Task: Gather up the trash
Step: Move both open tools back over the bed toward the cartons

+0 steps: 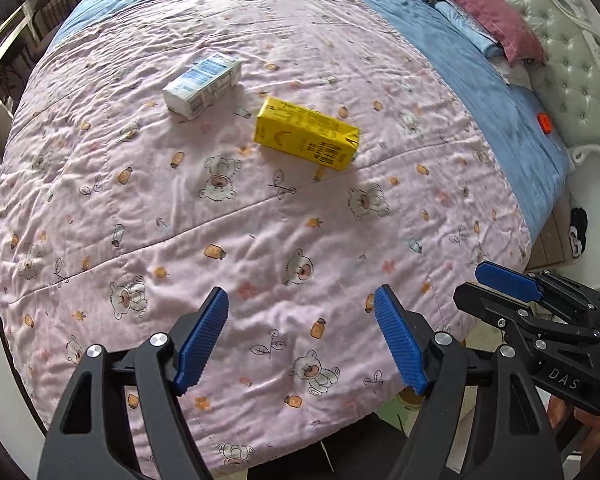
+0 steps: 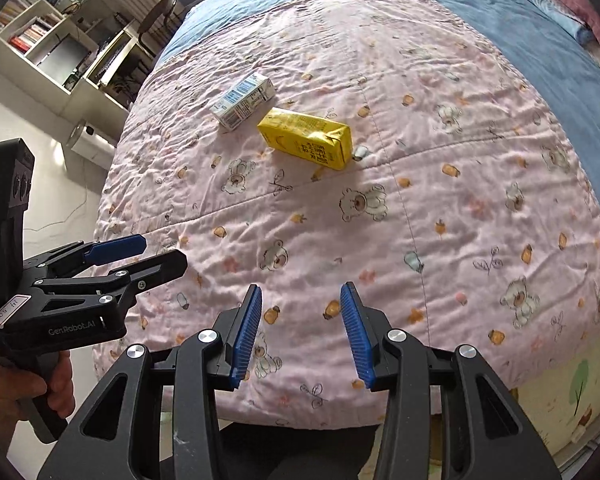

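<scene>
The left gripper (image 1: pixel 301 340) is held above the near edge of the bed, pointed steeply down, its blue pads spread wide with nothing between them. The right gripper (image 2: pixel 301 332) is held just beside it on the right, tilted down likewise, its jaws parted more narrowly and also empty. A hand (image 2: pixel 18 384) is seen wrapped around the left tool's handle. Two cartons are laid on the pink bear-print quilt (image 1: pixel 180 248), well beyond both tools: a yellow carton (image 1: pixel 306 133) on its side and, further left, a white-and-blue carton (image 1: pixel 202 84). Nothing is placed between grippers and cartons. Pillows (image 1: pixel 488 12) are stacked at the far right by a tufted headboard (image 1: pixel 572 60).
</scene>
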Motion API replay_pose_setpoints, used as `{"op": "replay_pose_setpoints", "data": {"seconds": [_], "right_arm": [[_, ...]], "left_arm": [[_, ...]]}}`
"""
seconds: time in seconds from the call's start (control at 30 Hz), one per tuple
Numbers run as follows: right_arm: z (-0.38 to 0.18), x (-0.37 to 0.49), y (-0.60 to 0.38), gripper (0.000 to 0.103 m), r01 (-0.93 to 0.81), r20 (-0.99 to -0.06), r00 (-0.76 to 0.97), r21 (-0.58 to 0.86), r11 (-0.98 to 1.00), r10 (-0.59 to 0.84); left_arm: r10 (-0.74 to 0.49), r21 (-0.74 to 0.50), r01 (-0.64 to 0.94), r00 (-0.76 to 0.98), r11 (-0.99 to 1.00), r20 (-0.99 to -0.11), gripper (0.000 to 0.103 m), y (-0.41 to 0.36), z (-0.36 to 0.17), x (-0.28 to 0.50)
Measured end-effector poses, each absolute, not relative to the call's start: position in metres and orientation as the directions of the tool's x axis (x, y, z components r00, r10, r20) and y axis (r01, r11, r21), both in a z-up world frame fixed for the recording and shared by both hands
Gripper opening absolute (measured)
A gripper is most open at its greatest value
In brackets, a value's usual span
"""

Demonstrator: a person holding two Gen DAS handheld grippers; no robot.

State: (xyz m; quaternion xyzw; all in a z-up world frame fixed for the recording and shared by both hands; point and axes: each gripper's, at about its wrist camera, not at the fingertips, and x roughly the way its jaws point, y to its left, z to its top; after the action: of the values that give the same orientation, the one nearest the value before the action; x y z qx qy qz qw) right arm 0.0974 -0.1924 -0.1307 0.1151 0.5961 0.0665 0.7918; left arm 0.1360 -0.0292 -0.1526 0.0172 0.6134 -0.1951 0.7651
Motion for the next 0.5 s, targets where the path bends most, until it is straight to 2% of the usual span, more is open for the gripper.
{"op": "replay_pose_setpoints", "data": {"seconds": [0.27,0.43,0.5], "right_arm": [[-0.159,0.183,-0.194,0.05,-0.069,-0.939,0.241,0.237,0.969,0.247],[-0.182,0.238,-0.186,0.065,-0.182,-0.945,0.232,0.193,0.964,0.232],[-0.195,0.255,-0.18,0.065,-0.236,-0.949,0.215,0.177,0.955,0.229]], "left_arm": [[-0.229,-0.184,0.226,0.192,0.957,-0.954,0.078,-0.01,-0.166,0.184],[-0.207,-0.174,0.182,0.18,0.968,-0.962,0.079,-0.007,-0.185,0.221],[-0.198,-0.168,0.171,0.178,0.971,-0.964,0.079,-0.006,-0.195,0.236]]}}
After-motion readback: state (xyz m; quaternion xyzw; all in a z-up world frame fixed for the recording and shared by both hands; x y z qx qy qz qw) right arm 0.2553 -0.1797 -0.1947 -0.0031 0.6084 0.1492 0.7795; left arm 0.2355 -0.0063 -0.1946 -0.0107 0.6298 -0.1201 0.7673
